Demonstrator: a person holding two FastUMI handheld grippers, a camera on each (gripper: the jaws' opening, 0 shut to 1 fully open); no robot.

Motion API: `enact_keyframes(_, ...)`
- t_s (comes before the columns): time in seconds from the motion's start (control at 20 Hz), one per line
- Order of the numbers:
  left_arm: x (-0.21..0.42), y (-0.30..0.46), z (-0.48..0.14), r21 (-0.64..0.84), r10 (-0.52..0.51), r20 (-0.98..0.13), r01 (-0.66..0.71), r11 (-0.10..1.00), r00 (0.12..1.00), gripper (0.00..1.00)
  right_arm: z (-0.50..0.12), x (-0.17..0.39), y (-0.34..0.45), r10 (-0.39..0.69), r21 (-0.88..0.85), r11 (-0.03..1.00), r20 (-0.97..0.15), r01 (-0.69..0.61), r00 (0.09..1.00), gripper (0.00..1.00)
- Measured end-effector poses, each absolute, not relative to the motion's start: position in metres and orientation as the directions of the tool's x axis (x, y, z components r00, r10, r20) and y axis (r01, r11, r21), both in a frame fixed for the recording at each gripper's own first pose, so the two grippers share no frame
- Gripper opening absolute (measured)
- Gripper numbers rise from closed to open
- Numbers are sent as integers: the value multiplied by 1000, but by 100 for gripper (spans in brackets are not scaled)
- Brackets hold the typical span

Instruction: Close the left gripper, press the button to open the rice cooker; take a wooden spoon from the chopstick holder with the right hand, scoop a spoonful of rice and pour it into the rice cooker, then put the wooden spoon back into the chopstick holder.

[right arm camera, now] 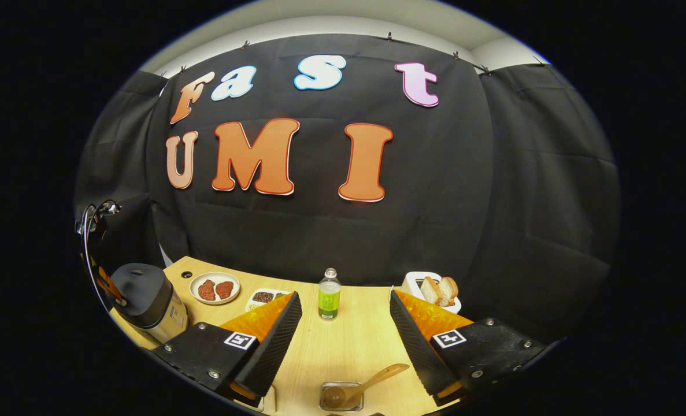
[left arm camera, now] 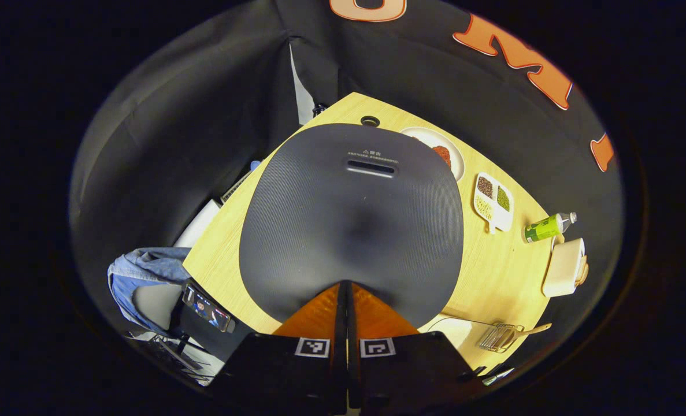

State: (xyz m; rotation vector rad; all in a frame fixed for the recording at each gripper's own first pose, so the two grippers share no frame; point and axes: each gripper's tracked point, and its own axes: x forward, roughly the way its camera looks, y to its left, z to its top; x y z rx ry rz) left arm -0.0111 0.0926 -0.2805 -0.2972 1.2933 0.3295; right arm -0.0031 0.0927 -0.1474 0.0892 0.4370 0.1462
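The rice cooker (left arm camera: pixel 351 219) is seen from above in the left gripper view, its dark grey lid down. My left gripper (left arm camera: pixel 343 284) is shut with nothing in it, its tips over the lid's near edge; no button can be seen there. In the right gripper view the same cooker (right arm camera: pixel 146 300) stands at the far left. The wooden spoon (right arm camera: pixel 377 377) lies bowl-down in the chopstick holder (right arm camera: pixel 341 397), just below my right gripper (right arm camera: pixel 344 306), which is open and holds nothing. That holder (left arm camera: pixel 500 337) and spoon (left arm camera: pixel 536 329) also appear at the table's right front.
On the wooden table (right arm camera: pixel 343 346) are a plate of meat (right arm camera: pixel 214 288), a divided dish of beans (left arm camera: pixel 493 199), a green bottle (right arm camera: pixel 329 294) and a toaster with bread (right arm camera: pixel 435 289). A pale container (left arm camera: pixel 452 332) sits beside the holder. A phone (left arm camera: pixel 207 309) lies at the table's left corner.
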Motion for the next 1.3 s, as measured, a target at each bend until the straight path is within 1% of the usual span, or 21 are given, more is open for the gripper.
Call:
enact_keyframes(0.05,-14,91,-279,-49,55,-966,-390,919,251,6,-148,-3,95,167,122,984,-416,-127,894,95)
enact_keyframes(0.15,-14,92,-280,-63,52,-952,-359,931,301,6,-153,-5,95,164,128,985,-434,-120,886,95)
enact_keyframes(0.2,-11,93,-278,-50,75,-937,-342,938,341,3,-155,-6,95,165,138,984,-439,-115,883,95)
enact_keyframes(0.25,-14,94,-278,-29,109,-924,-350,936,367,6,-156,-8,97,170,153,982,-443,-112,880,95)
enact_keyframes(0.35,-13,95,-275,38,194,-879,-343,939,436,6,-160,-12,97,169,159,981,-455,-107,874,95)
enact_keyframes(0.4,-14,94,-272,67,226,-859,-336,939,459,6,-163,-14,94,165,155,982,-464,-104,870,95)
enact_keyframes(0.45,-11,93,-269,86,247,-835,-325,942,493,8,-165,-17,93,165,154,983,-470,-104,867,95)
enact_keyframes(0.5,-12,91,-262,98,266,-810,-328,940,523,8,-167,-20,90,162,151,983,-475,-101,865,95)
enact_keyframes(0.55,-10,91,-250,99,284,-774,-336,937,566,6,-169,-23,87,158,149,984,-480,-97,863,95)
enact_keyframes(0.65,3,93,-220,86,320,-687,-364,927,653,6,-173,-28,81,147,148,985,-491,-85,859,95)
enact_keyframes(0.7,10,93,-204,85,338,-634,-371,925,696,2,-176,-30,78,142,146,986,-496,-78,857,95)
enact_keyframes(0.75,17,96,-189,89,349,-583,-369,925,733,2,-177,-32,75,135,144,987,-497,-72,857,95)
enact_keyframes(0.8,21,95,-174,93,360,-531,-369,925,767,6,-177,-33,72,130,141,988,-497,-68,858,95)
enact_keyframes(0.9,27,97,-139,111,390,-405,-379,919,827,6,-180,-35,66,114,131,990,-500,-56,859,95)
enact_keyframes(0.95,25,86,-119,93,369,-353,-360,928,860,8,-181,-36,64,111,130,990,-499,-53,859,95)
enact_keyframes(1.0,24,75,-105,67,332,-327,-329,942,885,11,-182,-37,63,112,133,990,-501,-52,858,95)
enact_keyframes(1.05,21,61,-95,43,294,-314,-296,954,903,22,-183,-38,62,112,135,990,-504,-50,856,95)
enact_keyframes(1.1,15,48,-94,32,259,-311,-263,964,914,25,-185,-39,61,113,137,989,-508,-50,854,95)
enact_keyframes(1.2,11,36,-90,28,210,-289,-211,977,934,45,-190,-40,59,115,139,989,-515,-49,850,95)
enact_keyframes(1.3,11,28,-80,36,179,-252,-176,984,951,59,-195,-41,58,119,141,989,-524,-52,844,95)
